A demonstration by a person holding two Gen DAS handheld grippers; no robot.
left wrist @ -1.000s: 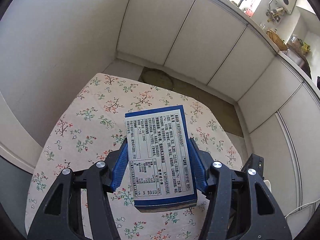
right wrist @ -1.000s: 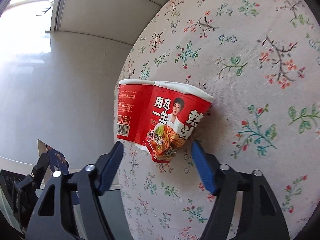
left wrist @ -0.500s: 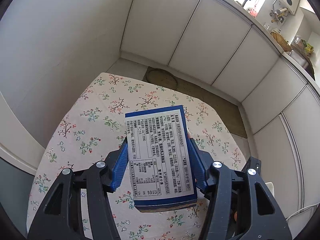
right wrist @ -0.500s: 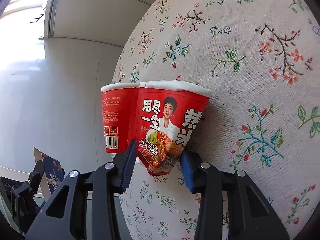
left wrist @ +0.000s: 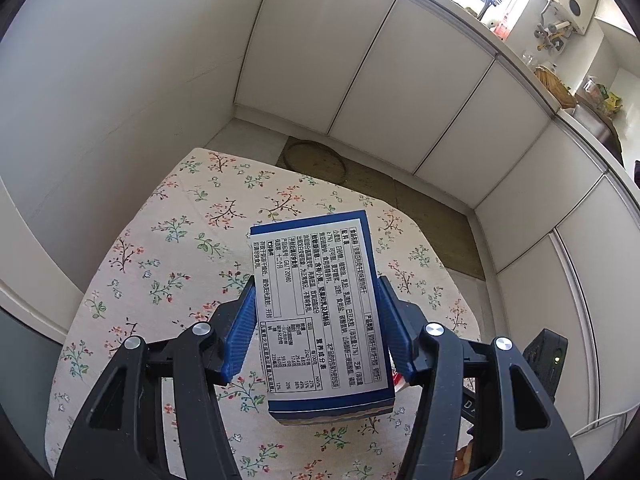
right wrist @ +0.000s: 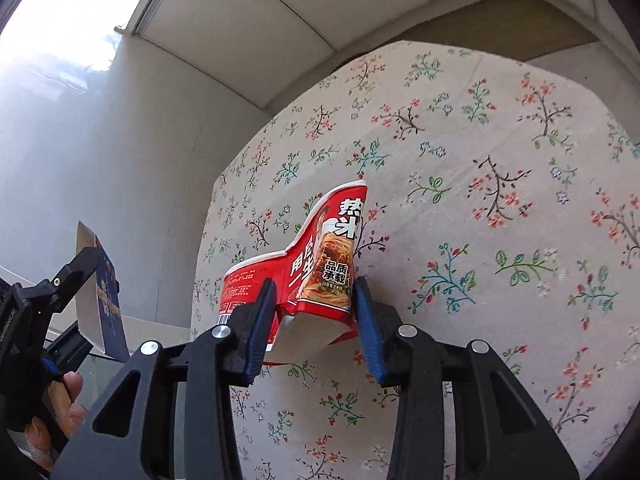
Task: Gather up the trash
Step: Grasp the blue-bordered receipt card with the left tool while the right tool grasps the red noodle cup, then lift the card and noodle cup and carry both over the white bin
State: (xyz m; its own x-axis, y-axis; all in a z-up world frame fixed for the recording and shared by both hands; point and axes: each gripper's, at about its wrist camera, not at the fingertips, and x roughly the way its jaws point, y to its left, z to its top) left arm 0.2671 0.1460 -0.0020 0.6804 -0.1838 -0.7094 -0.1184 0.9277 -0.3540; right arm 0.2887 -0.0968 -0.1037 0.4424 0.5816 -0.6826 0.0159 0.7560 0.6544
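My left gripper [left wrist: 316, 320] is shut on a blue snack box [left wrist: 318, 304] with a white printed label, held above the floral tablecloth [left wrist: 168, 264]. My right gripper [right wrist: 314, 312] is shut on a crushed red instant noodle cup [right wrist: 316, 264], squeezed flat between the blue pads and lifted off the tablecloth [right wrist: 500, 184]. The left gripper with the blue box [right wrist: 106, 300] also shows at the left edge of the right wrist view, beside the table.
White cabinet doors [left wrist: 400, 80] and a white wall [left wrist: 120, 60] surround the small table. A round drain cover [left wrist: 314, 160] lies on the floor beyond the table. A cluttered counter [left wrist: 560, 68] runs at the upper right.
My right gripper closed on the noodle cup, crushed it and lifted and turned it off the table. My left gripper rose slightly with the box still held.
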